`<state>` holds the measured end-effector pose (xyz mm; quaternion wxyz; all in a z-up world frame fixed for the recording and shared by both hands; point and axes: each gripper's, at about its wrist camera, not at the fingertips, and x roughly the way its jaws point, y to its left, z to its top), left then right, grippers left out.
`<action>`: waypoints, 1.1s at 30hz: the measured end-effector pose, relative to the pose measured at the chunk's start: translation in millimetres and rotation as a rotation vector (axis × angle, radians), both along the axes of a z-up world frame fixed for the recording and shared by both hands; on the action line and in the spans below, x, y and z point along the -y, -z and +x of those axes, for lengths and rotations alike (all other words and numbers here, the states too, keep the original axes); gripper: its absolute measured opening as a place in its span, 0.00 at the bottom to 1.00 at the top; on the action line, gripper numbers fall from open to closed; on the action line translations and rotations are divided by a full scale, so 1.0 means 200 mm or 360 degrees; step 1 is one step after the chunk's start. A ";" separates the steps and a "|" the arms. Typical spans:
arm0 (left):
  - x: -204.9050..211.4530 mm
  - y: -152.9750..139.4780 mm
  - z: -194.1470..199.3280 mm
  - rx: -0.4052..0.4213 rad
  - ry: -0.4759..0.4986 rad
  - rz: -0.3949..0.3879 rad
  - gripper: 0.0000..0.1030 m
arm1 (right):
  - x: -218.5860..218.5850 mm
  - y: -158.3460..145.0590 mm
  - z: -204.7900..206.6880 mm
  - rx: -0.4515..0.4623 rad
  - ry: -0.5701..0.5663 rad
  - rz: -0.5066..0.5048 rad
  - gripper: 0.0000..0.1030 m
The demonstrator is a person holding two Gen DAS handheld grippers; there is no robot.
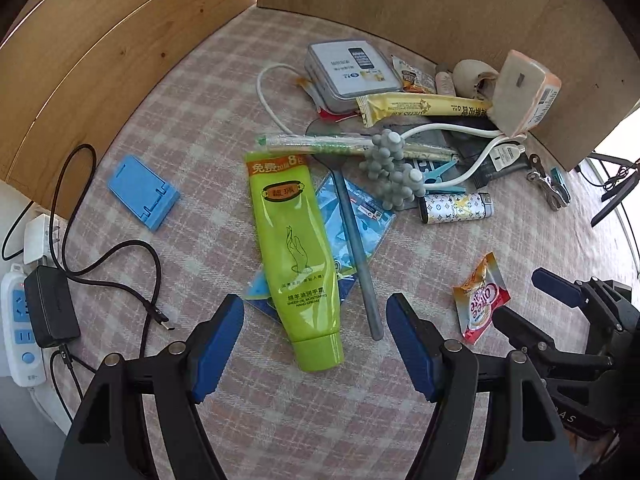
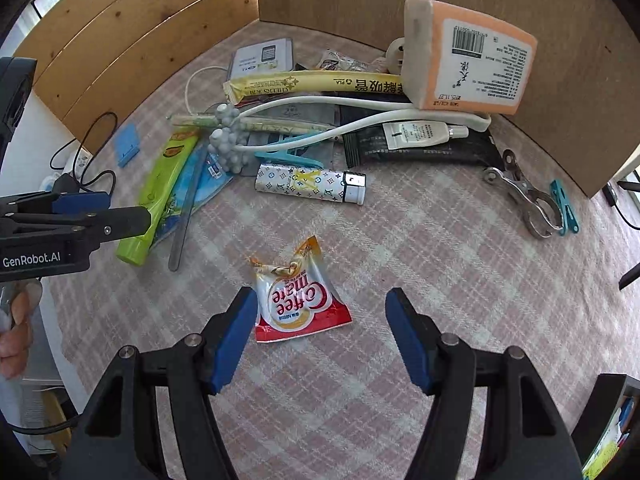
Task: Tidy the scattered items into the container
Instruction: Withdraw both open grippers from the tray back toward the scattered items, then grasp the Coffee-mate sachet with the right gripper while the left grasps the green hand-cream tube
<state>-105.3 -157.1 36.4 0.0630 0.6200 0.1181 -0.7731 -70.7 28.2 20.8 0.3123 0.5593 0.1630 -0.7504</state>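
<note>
Materials and finishes, items on the checked cloth

Surface (image 2: 440,240): matt woven cloth, pink and cream check. Far wall panels (image 1: 100,60): grained wood, knots visible. Hand cream tube (image 1: 296,240): glossy green plastic. Coffee creamer sachet (image 2: 298,300): shiny crinkled foil. Clamp (image 2: 528,204), right: bare bright metal. Massage roller (image 1: 390,168): matt grey, rubbery-looking. Phone stand (image 1: 142,190), left: smooth blue plastic. Fingers (image 1: 218,348): matt blue pads on black plastic.
</note>
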 end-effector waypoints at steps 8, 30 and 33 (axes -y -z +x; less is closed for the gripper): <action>0.00 0.11 -0.02 0.0096 -0.0016 -0.0039 0.52 | 0.11 0.09 -0.01 0.0011 -0.0052 0.0078 0.64; 0.06 0.15 0.11 0.0079 -0.0010 -0.0025 0.37 | 0.12 0.11 0.04 -0.0053 -0.0126 0.0184 0.39; 0.06 0.15 0.18 0.0070 -0.0007 -0.0020 0.37 | 0.09 0.11 0.04 -0.0047 -0.0108 0.0165 0.33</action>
